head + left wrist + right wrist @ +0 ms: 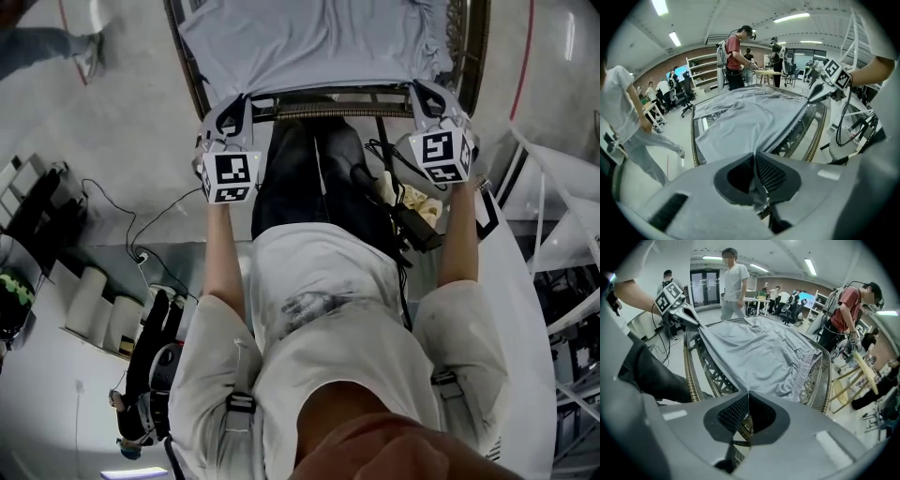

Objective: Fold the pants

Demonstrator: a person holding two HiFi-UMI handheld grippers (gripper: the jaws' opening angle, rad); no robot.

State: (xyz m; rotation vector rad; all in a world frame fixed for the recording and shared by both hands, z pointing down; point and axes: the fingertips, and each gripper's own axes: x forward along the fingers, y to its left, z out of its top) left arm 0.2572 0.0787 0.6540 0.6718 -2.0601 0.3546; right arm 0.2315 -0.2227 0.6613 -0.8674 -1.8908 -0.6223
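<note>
left gripper (754,155): jaws pressed together on a pinch of grey cloth at the near left part of the pants' edge. It points down and away from the body.
light grey fabric pants (319,37): spread wide over the tabletop, smooth with a few shallow creases. The near edge is stretched taut between the two grippers and lifted clear of the rim. The gathered elastic waistband lies at the right side and drapes at the rim there.
tabletop (190,70): bordered by a curved, ribbed metal rim with a lattice metal frame beneath. The pants cover most of it.
black cable (122,211): trails over the pale floor, left of the person's legs.
white T-shirt (323,281): on the person, who stands close against the near rim, between the two grippers.
right gripper (747,401): jaws closed tight on the near right part of the same edge, with a thin fold of the cloth caught between the pads. It is angled steeply down.
bystander in a red shirt (843,305): stands beyond the far right rim, well apart from the pants.
</note>
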